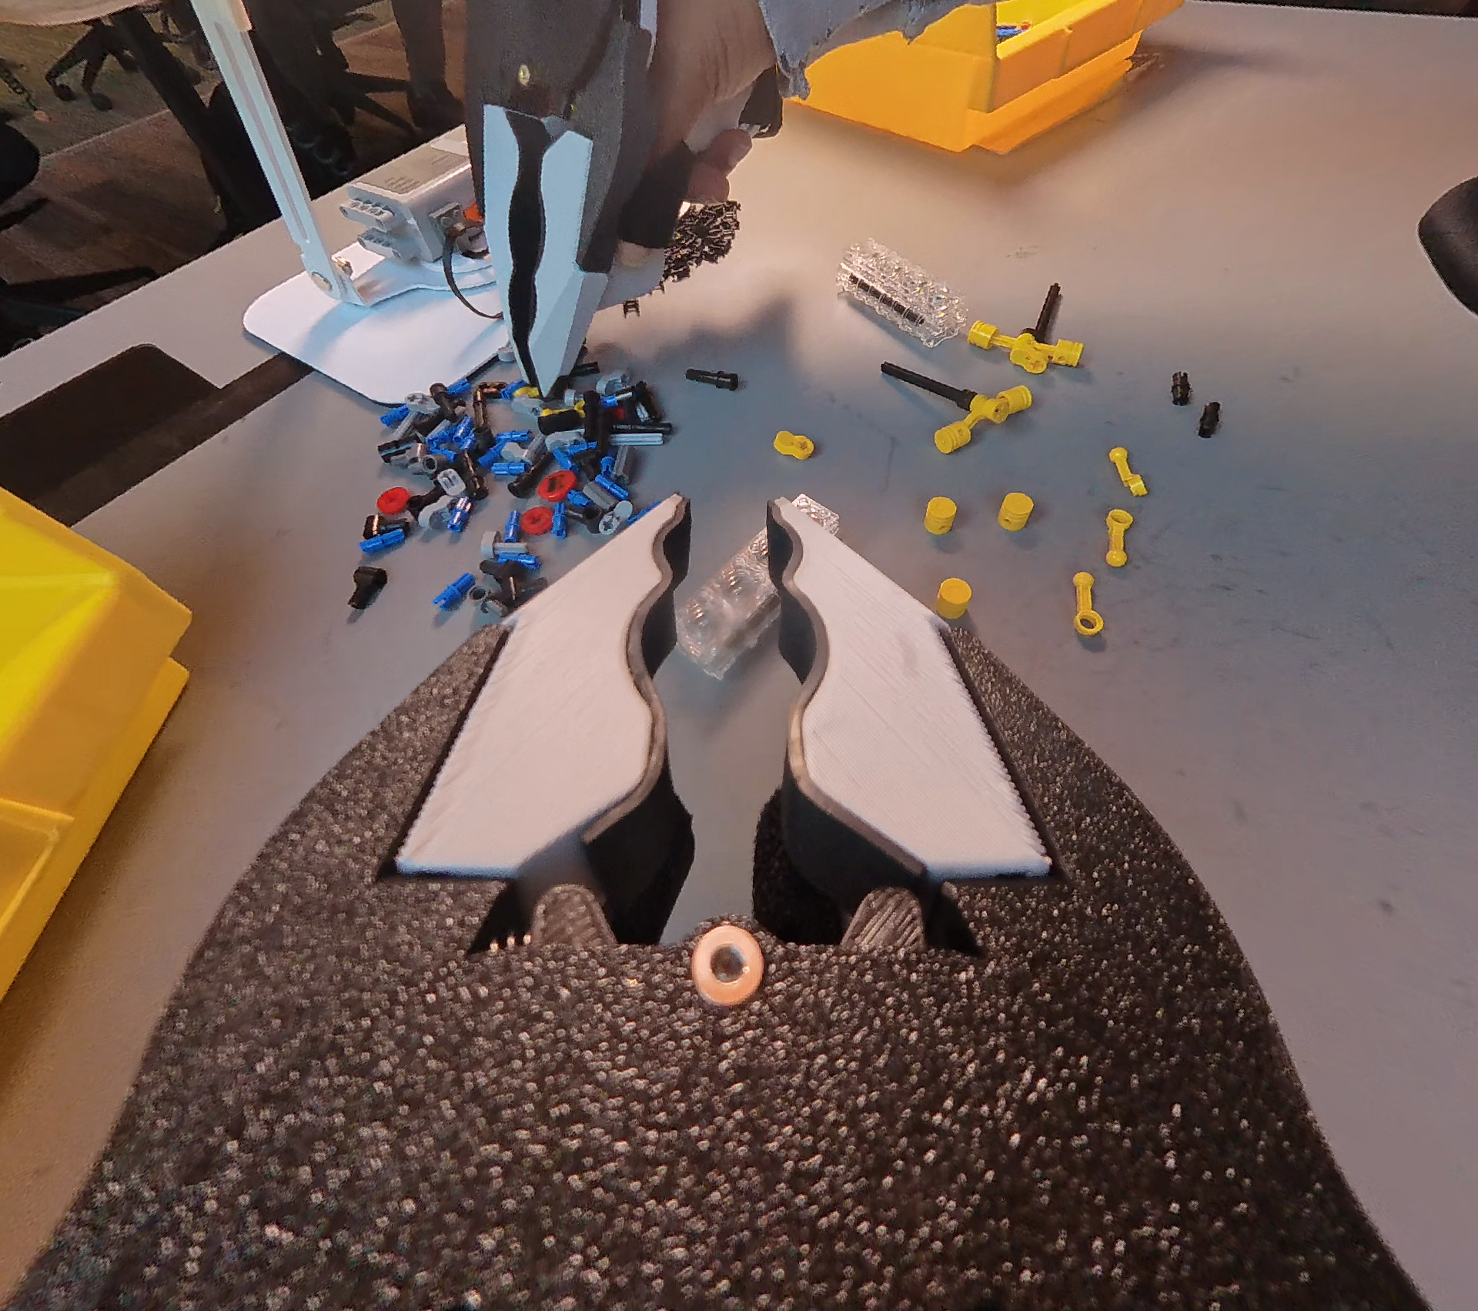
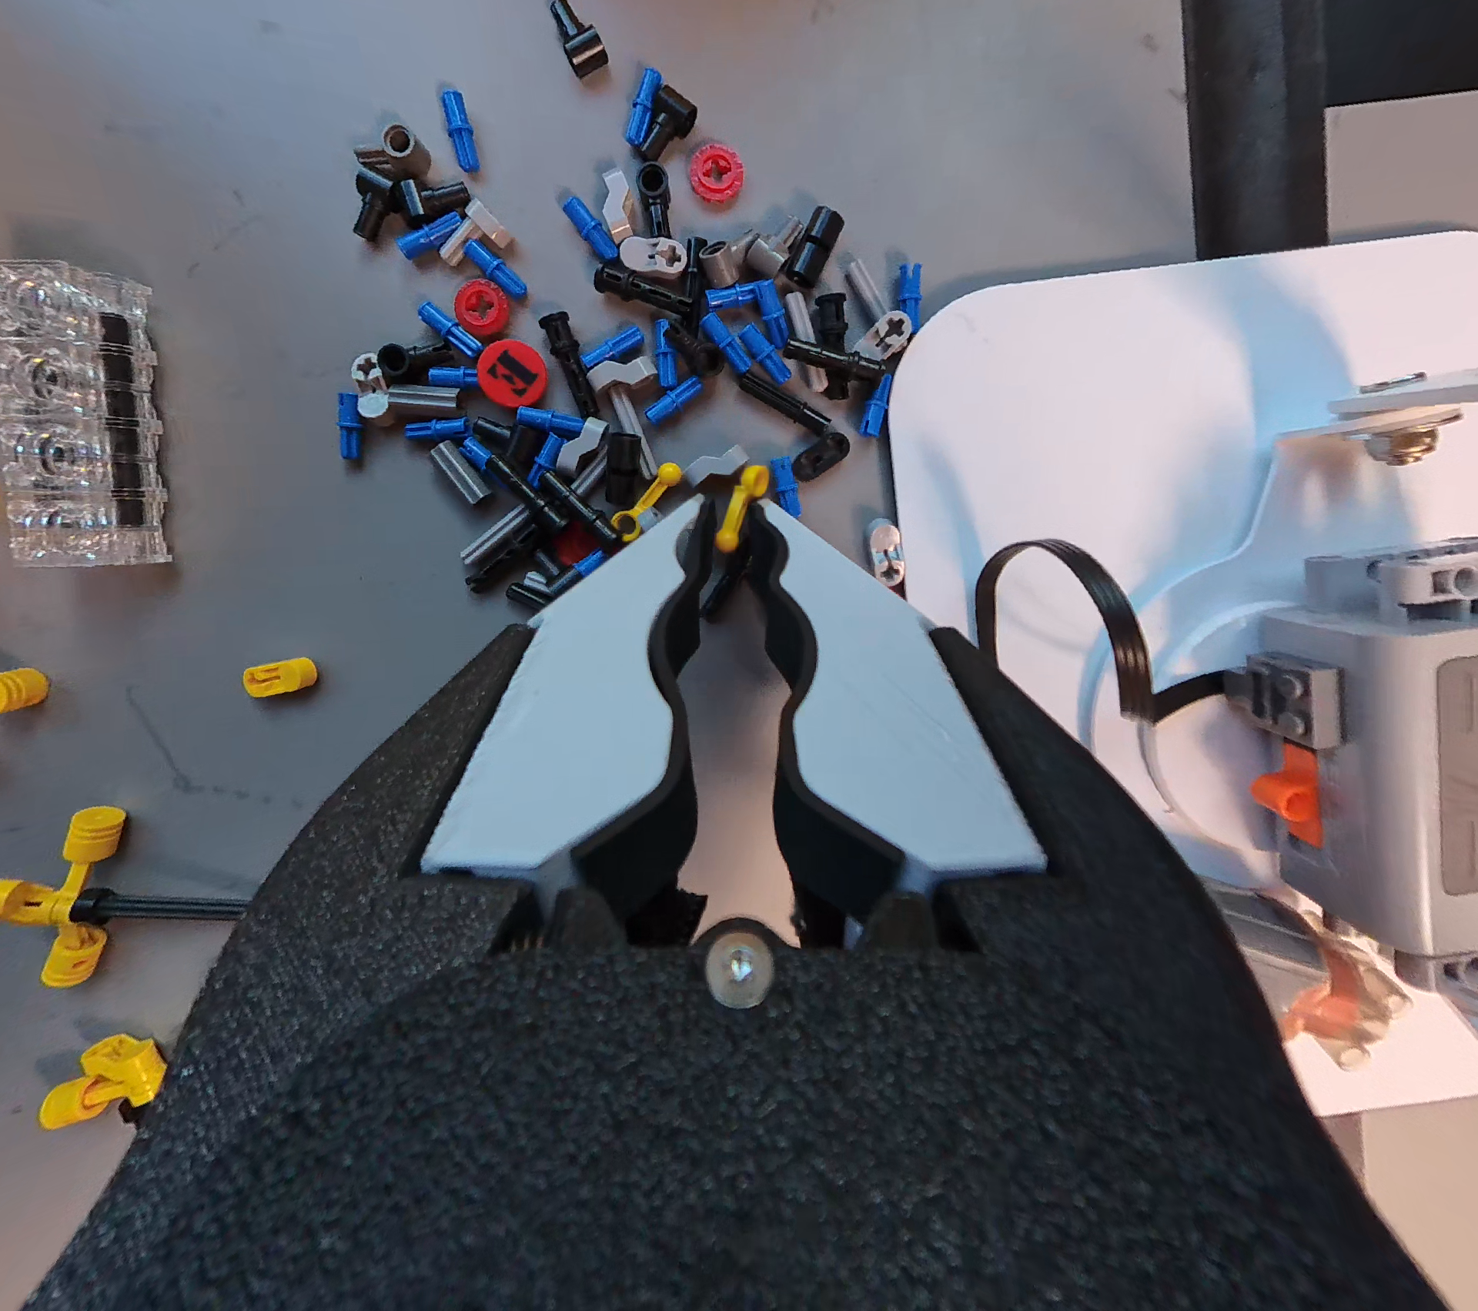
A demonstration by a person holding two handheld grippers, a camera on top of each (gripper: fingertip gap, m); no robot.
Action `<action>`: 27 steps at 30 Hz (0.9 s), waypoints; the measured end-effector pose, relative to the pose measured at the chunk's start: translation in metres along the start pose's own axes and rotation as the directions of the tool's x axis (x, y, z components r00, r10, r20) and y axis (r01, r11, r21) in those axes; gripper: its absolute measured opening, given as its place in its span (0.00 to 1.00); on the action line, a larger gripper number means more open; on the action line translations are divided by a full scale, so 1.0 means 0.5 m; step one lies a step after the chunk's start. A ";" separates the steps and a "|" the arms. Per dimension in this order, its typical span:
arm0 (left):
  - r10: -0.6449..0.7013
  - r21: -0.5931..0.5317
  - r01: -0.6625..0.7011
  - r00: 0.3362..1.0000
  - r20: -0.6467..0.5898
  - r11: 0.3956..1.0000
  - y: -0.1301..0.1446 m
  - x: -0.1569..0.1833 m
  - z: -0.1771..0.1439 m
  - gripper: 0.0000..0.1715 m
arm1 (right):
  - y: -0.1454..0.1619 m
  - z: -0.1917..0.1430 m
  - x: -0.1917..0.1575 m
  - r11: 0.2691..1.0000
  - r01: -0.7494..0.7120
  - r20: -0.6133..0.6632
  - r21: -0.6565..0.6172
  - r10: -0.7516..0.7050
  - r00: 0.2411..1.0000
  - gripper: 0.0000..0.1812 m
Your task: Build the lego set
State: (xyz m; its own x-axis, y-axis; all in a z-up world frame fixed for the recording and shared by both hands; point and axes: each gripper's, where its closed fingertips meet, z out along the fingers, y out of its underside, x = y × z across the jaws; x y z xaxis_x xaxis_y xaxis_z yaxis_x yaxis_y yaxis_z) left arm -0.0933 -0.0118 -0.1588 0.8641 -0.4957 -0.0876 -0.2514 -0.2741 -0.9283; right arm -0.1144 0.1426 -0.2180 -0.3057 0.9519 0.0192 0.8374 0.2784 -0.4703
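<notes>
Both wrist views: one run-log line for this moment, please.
left hand-held gripper: open, over clear brick | right hand-held gripper: nearly closed around yellow connector, tips in mixed parts pile

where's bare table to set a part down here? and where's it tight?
Bare: the grey table right of the left gripper, past the scattered yellow pieces; also between the left yellow bin and the mixed pin pile. Tight: around that pile, where the right gripper pokes in beside the white stand base.

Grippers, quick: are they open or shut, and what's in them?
Left gripper: open, empty, above a clear brick.
Right gripper: shut on a small yellow rod, at the parts pile.
</notes>
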 end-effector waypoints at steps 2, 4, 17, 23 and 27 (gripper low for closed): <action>-0.002 -0.001 0.002 1.000 0.000 1.000 0.001 -0.001 0.001 0.11 | 0.001 0.003 0.000 1.000 -0.006 0.007 -0.014 0.006 1.000 0.04; -0.003 -0.003 0.003 1.000 0.002 1.000 0.001 -0.002 0.001 0.11 | 0.002 0.004 0.000 1.000 -0.013 0.018 -0.028 0.014 1.000 0.04; 0.000 -0.028 0.000 1.000 0.005 1.000 0.013 -0.004 0.005 0.11 | 0.006 -0.041 -0.020 0.995 0.018 -0.033 -0.096 -0.021 0.999 0.02; -0.001 -0.037 0.000 1.000 -0.018 0.999 0.013 0.007 0.008 0.11 | 0.002 -0.153 -0.181 0.999 0.033 0.044 -0.003 -0.033 0.998 0.02; 0.048 -0.068 -0.053 0.997 -0.066 0.996 0.020 0.036 0.015 0.11 | 0.054 -0.169 -0.329 0.999 -0.002 0.109 0.052 -0.004 0.994 0.02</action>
State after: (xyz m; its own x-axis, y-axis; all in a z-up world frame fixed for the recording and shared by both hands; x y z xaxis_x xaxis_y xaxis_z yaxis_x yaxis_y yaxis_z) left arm -0.0770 -0.0171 -0.1726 0.8202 -0.5617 -0.1084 -0.3257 -0.3028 -0.8957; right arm -0.0032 0.0044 -0.1593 -0.3568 0.9311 -0.0756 0.8132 0.2698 -0.5156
